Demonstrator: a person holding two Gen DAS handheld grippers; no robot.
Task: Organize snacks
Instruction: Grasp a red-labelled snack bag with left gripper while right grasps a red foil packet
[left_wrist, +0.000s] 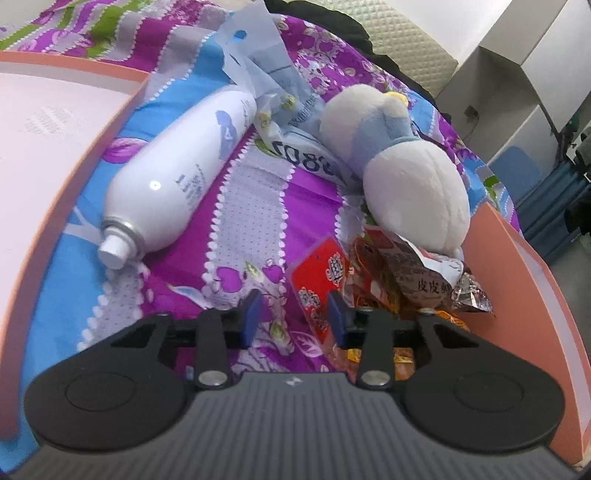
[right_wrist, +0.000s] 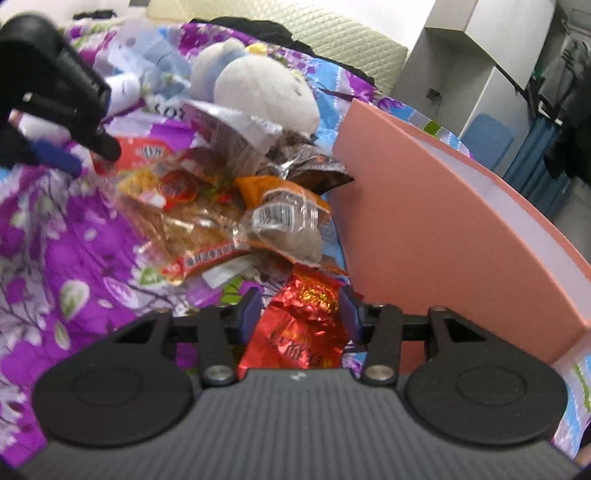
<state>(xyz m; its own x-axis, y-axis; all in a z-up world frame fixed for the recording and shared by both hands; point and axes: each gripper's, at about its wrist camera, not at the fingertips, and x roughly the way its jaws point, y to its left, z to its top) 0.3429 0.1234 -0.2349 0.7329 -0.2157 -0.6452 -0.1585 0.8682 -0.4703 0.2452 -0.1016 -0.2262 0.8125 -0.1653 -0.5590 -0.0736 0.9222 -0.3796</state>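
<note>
A pile of snack packets lies on a purple flowered bedspread. In the left wrist view my left gripper (left_wrist: 291, 314) is open over the cloth, with a red packet (left_wrist: 319, 280) reaching between its blue fingertips and a grey printed packet (left_wrist: 424, 273) to the right. In the right wrist view my right gripper (right_wrist: 297, 314) is open around a shiny red foil packet (right_wrist: 303, 325), not closed on it. Beyond lie a clear orange packet (right_wrist: 284, 218) and a yellow-red packet (right_wrist: 173, 206). The left gripper (right_wrist: 62, 147) shows at the upper left there.
A pink box (right_wrist: 443, 229) stands right of the pile; it also shows in the left wrist view (left_wrist: 517, 280). A pink lid (left_wrist: 44, 147) lies at the left. A white spray can (left_wrist: 177, 170), a plush toy (left_wrist: 402, 166) and blue plastic bags (left_wrist: 258, 66) lie behind.
</note>
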